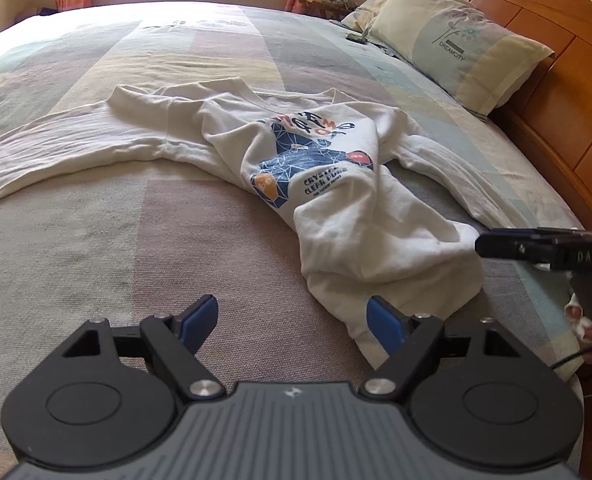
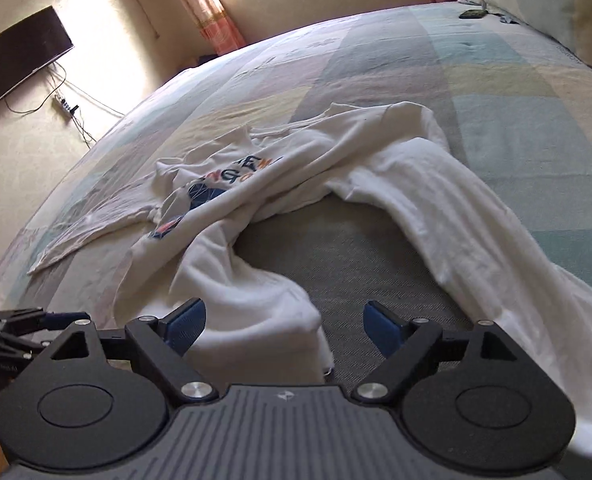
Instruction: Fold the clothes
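White long-sleeved sweatshirt with blue-and-orange printed graphic (image 1: 311, 160) lies crumpled mid-bed on the pastel patchwork bedspread (image 1: 96, 240), sleeves trailing left and right, hem bunched at near edge. Left gripper (image 1: 292, 320): blue-padded fingers spread wide, empty, right finger just beside the bunched hem. Right gripper (image 2: 284, 324): fingers spread, hem fold lying between them, not pinched. Pale printed pillow (image 1: 455, 36) far right against the wooden headboard (image 1: 555, 80).
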Available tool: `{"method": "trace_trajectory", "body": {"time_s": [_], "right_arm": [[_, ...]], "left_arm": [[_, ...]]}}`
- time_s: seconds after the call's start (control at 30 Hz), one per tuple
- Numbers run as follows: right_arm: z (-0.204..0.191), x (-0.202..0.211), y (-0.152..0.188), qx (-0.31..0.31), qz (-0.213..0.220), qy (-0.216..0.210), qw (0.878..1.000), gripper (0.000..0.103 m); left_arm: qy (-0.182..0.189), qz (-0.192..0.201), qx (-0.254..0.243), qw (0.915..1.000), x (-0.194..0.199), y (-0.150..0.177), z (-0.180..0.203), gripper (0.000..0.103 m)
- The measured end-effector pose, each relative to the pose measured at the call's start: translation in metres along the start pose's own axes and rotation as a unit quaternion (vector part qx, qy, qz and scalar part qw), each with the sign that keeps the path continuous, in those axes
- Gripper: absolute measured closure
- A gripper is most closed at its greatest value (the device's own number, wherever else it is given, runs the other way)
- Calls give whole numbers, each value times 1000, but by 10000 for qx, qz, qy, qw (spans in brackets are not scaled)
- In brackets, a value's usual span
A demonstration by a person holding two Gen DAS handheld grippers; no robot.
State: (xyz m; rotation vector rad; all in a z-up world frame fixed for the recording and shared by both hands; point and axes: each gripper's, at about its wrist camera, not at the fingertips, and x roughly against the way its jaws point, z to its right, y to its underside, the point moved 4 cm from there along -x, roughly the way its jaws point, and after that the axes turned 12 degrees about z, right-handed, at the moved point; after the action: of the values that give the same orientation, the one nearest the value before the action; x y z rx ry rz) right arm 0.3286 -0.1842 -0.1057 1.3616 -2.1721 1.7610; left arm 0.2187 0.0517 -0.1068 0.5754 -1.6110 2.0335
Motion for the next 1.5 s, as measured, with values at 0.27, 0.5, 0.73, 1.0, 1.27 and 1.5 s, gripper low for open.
{"method": "trace_trajectory", "body": {"time_s": [0.27, 0.5, 0.73, 1.0, 1.27, 1.5], "right_arm": [[-100, -11, 45, 2224, 117, 101, 9748, 0], [-173, -33, 77, 4043, 45, 208, 9144, 0], [-180, -60, 76, 4582, -59, 1120, 8818, 0], [-155, -64, 32, 4303, 227, 1620, 8878, 0], [-89, -63, -28, 2834, 546, 1953, 9373, 0], [-10, -67, -71, 1238, 686, 2009, 9693, 0]], "left_arm": [[-415, 273, 96, 9987, 25, -9, -24, 21], [-519, 377, 229, 9977, 38, -10, -40, 21], [-429, 400, 252, 9980, 39, -8, -41, 20], [-352, 378, 279, 9983, 36, -5, -42, 20], [-298, 322, 291, 9986, 29, -6, -43, 20], [-238, 223, 268, 9991, 19, -6, -40, 20]]}}
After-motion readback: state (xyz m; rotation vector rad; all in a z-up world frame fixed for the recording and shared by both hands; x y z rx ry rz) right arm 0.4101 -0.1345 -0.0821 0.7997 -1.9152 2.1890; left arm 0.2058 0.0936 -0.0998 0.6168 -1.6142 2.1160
